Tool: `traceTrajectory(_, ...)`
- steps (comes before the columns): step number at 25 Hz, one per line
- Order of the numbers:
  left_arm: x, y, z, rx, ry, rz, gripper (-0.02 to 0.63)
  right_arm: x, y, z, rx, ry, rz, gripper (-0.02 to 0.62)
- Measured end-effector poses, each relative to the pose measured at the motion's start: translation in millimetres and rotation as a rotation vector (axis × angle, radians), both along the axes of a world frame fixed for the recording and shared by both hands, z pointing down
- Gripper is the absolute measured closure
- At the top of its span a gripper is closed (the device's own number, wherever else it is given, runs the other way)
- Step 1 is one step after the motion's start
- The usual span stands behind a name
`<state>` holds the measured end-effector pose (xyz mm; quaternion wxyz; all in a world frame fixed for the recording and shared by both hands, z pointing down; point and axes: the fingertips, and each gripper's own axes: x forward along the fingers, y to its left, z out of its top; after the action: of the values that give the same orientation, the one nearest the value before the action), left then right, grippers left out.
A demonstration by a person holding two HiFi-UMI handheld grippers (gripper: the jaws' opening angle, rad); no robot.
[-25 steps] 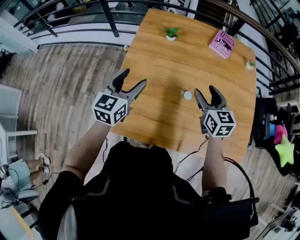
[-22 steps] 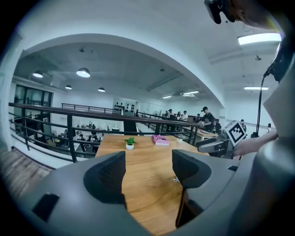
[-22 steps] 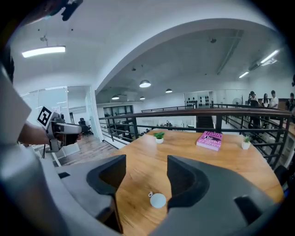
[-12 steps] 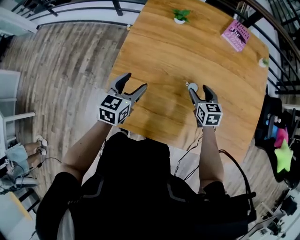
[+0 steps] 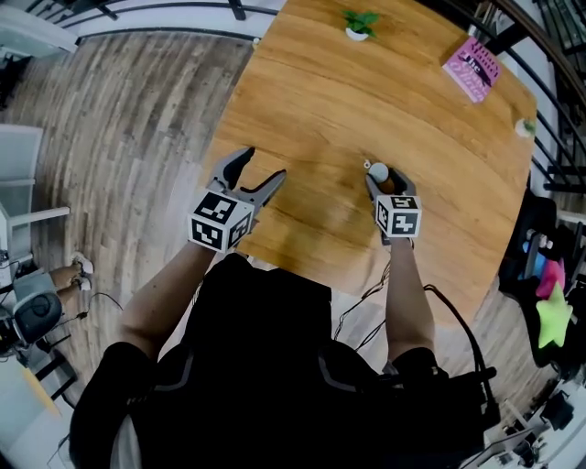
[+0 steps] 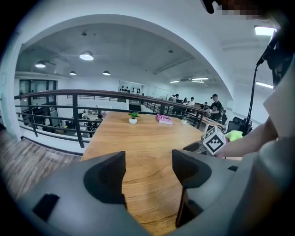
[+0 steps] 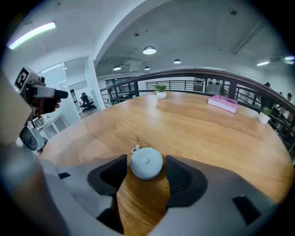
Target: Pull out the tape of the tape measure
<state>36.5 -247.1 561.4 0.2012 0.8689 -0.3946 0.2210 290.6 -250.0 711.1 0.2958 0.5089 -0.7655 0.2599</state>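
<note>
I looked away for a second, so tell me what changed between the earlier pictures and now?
The right gripper dropped to the table, its jaws now flanking the white tape measure; they have just been closing slightly, not yet pressing it. The left gripper sank a little, open and empty. The tape measure, plant and pink book stayed put; no tape is out.

Tape measure (image 5: 378, 170) partly hidden behind right tongs (image 5: 386, 180), print on pink book (image 5: 474, 69) too small to read
</note>
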Motion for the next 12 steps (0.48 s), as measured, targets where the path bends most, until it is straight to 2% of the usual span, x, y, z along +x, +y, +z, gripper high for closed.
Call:
traceTrajectory(5, -5.4, 0.6, -0.7, -0.005, -0.002, -0.01, 0.275, -3.5, 1.1, 1.1, 0.016, 0.055, -0.038, 0.342)
traceTrajectory(9, -7.9, 1.6, 0.8, -0.01, -0.016, -0.01, 0.275, -8.6, 0.3, -0.4, 0.031, 0.058, -0.056, 0.381)
traceTrajectory(12, -9.5, 6.0, -2.0, -0.009, -0.028, 0.001, 0.275, -9.2, 1.9, 1.3, 0.024, 0.062, -0.058, 0.38)
